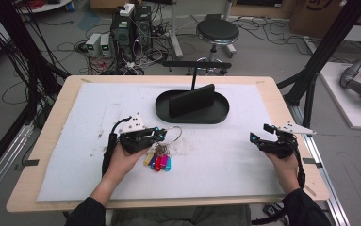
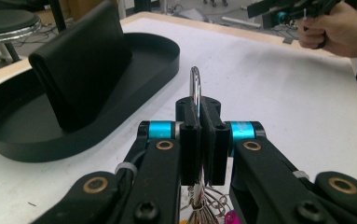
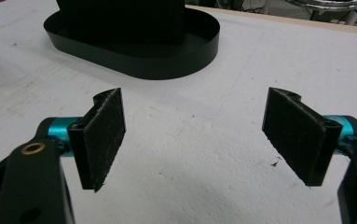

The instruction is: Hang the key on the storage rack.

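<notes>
On the white mat [image 1: 225, 160], just in front of the black tray [image 1: 192, 115], the key ring [image 2: 195, 86] is sitting clamped in the left gripper [image 2: 199, 140], coloured tags [image 1: 158, 161] trailing below; the right gripper [image 3: 195, 135] is hovering well apart, jaws wide and holding nothing.
</notes>
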